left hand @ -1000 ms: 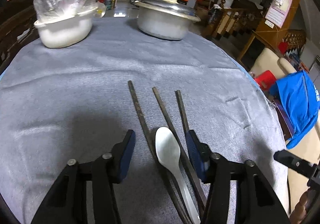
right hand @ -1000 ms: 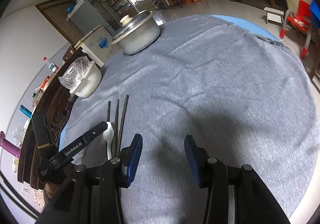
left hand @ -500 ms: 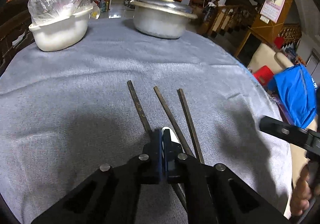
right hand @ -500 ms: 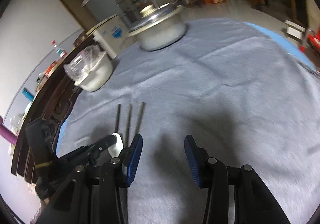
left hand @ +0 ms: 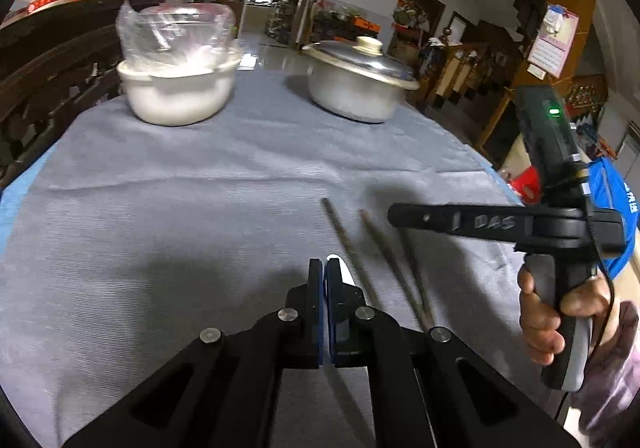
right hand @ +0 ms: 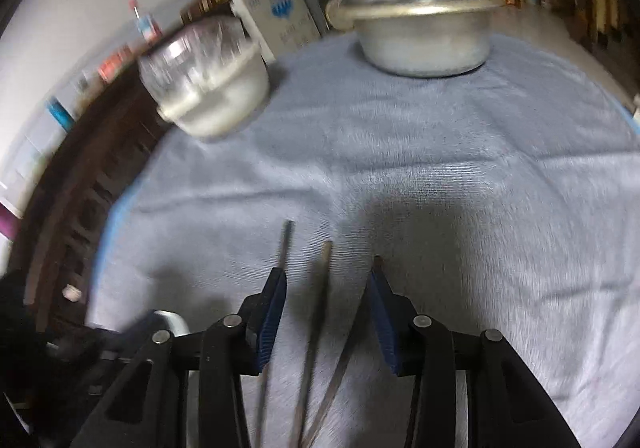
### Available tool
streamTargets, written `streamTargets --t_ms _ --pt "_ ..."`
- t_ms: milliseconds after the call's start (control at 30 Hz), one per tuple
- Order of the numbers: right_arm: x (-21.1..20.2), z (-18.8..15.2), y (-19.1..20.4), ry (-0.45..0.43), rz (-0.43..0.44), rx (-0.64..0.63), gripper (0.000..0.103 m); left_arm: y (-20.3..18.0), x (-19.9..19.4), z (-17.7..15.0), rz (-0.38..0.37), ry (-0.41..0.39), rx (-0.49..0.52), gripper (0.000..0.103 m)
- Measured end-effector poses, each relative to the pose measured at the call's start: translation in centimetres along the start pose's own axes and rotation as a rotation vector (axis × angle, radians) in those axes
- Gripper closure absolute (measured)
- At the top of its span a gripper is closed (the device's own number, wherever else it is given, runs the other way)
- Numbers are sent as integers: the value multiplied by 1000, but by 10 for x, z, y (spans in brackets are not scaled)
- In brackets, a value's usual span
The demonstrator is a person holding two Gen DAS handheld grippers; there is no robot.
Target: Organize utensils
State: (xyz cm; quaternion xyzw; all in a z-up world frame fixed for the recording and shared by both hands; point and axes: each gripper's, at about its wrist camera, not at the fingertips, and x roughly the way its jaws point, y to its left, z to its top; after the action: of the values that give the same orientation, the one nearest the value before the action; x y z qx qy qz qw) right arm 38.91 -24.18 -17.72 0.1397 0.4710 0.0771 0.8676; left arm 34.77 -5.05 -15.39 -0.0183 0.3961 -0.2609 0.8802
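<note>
Cluttered dining room, round table [left hand: 168, 183] under a grey cloth, a white bowl [left hand: 178, 91] with a plastic bag in it at the far left and a lidded metal pot [left hand: 358, 81] at the far right, both well apart from the work area. My left gripper [left hand: 323, 276] has its fingers pressed together on the white spoon [left hand: 345, 272]; only a sliver of the spoon bowl shows beside the blue pads, so I judge it pinched, not just covered. Three dark chopsticks [right hand: 320, 312] lie on the cloth just right of the spoon, fanned apart at the far ends and converging toward me. My right gripper [right hand: 326, 308] hangs over them with its fingers apart, the middle stick running between the pads, the outer two near or under each pad; no pad presses on any stick that I can see, and the right view is blurred. In the left view the person's hand [left hand: 554, 312] holds the right gripper's handle. Step in hand, I'd say: spoon secured, chopsticks being lined up for a grab. Next move calls for lowering the right fingers to the cloth and closing where the sticks converge, so all three bunch together instead of one slipping out sideways.
</note>
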Motion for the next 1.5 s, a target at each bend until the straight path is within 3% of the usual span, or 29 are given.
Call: streamTargets --t_ms 100,233,300,400,433,567,767,1000,1200,1500 --pt "19 7 10 70 -59 -56 58 13 8 0 39 34 -20 101" --pt "31 17 23 133 -139 -129 76 22 11 0 66 54 -50 101" --pt "40 17 27 181 -165 -162 78 23 9 -1 74 53 -56 101" --pt "43 15 42 190 -225 -251 83 25 5 0 90 45 -68 101" --pt "44 14 45 193 -223 -264 90 26 3 0 95 41 -77 101" --pt "43 15 44 187 -210 -253 96 30 -3 1 109 32 -110 101" --pt "12 12 18 63 -70 -112 97 33 -25 0 140 1 -146 101" --pt "-64 -11 -22 -132 13 57 97 31 -72 -6 214 -83 -204 101" --pt "-137 -45 -44 -324 28 161 97 19 -125 -21 297 -190 -249 102" --pt "-236 -107 -31 -566 6 200 97 -12 -198 -49 403 -326 -296 102"
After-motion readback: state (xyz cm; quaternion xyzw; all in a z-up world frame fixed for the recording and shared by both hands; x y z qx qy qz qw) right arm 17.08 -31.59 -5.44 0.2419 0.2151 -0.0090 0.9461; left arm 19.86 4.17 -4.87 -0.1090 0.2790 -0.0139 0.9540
